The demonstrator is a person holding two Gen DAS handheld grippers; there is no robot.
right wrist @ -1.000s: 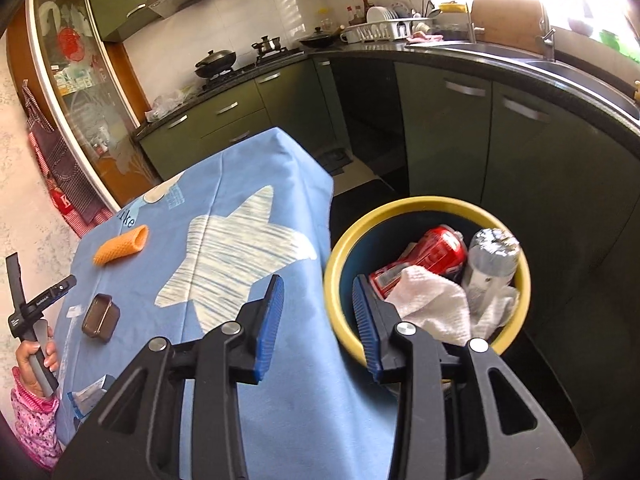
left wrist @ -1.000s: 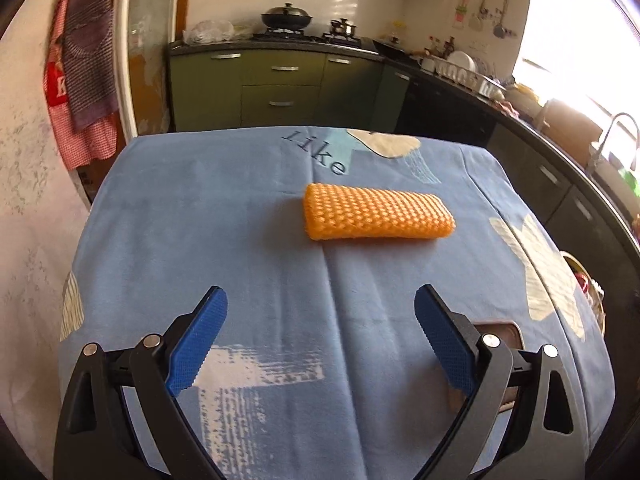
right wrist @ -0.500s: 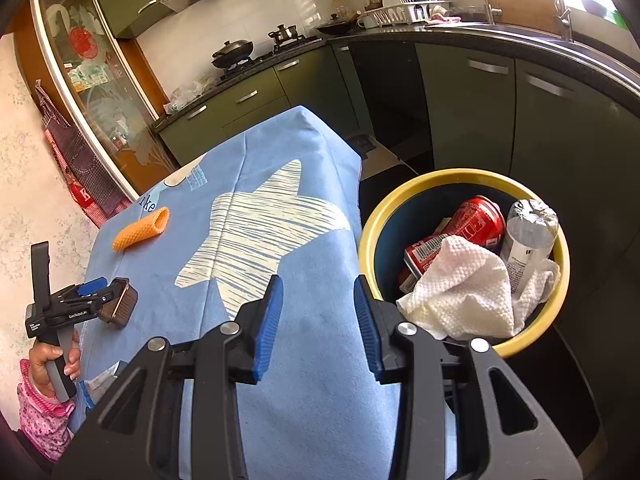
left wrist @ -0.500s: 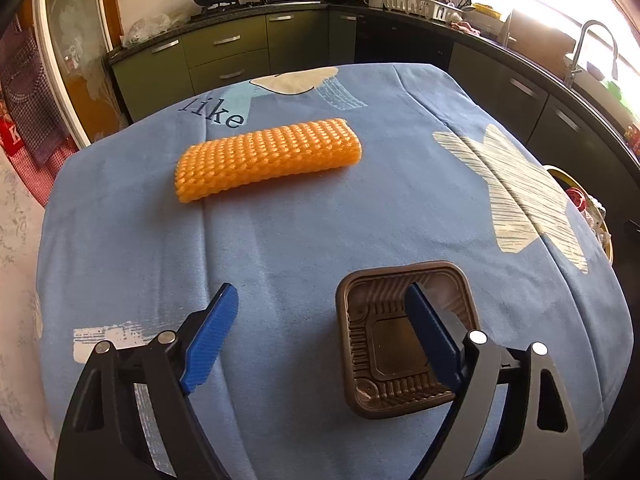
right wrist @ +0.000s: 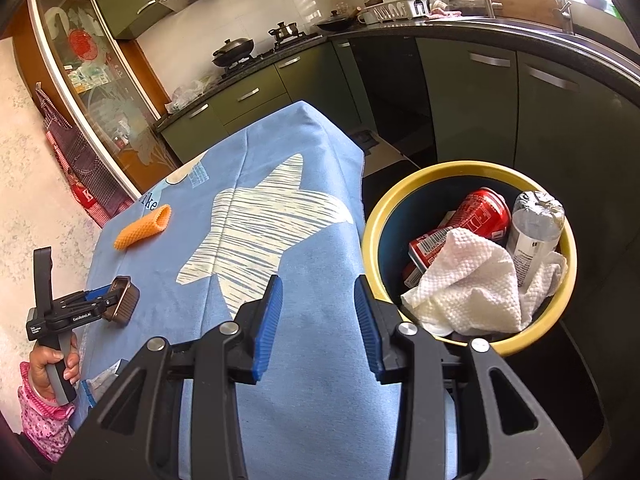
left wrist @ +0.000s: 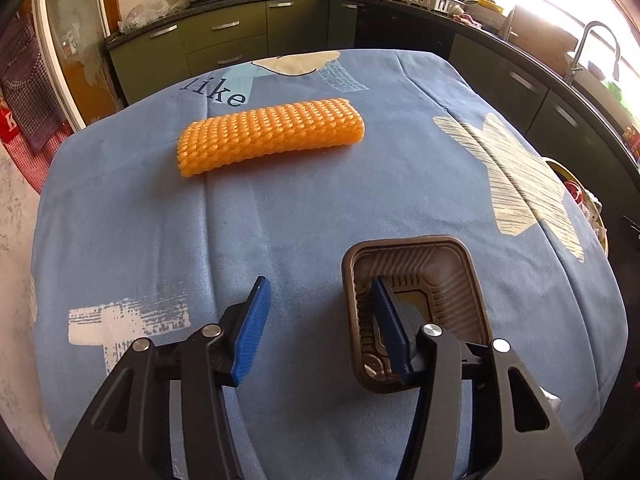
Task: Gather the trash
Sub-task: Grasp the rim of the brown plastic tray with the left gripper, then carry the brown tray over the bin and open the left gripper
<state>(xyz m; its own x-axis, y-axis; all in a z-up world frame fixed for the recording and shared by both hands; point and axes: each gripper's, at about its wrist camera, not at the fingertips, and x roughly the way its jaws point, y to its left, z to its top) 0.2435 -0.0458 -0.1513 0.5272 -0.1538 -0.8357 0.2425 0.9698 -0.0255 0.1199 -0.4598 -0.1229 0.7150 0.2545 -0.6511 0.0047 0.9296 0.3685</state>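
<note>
While the right tool [right wrist: 316, 316] waits open and empty by the bin [right wrist: 372, 236], the open left tool [left wrist: 320, 308] straddles the brown tray's [left wrist: 452, 276] left wall near the table's [left wrist: 132, 208] front edge.

brown ribbed square plastic tray [left wrist: 444, 276] | orange honeycomb-mesh foam sleeve [left wrist: 270, 134] | light-blue tablecloth [left wrist: 132, 208], cream brush-streaked star patches, dark "like" lettering | round bin [right wrist: 374, 220], yellow rim, dark-blue inside | red soda can [right wrist: 482, 212] | white dimpled paper towel [right wrist: 468, 280] | left gripper [left wrist: 320, 312] and right gripper [right wrist: 316, 316]: black frames, blue ridged pads
</note>
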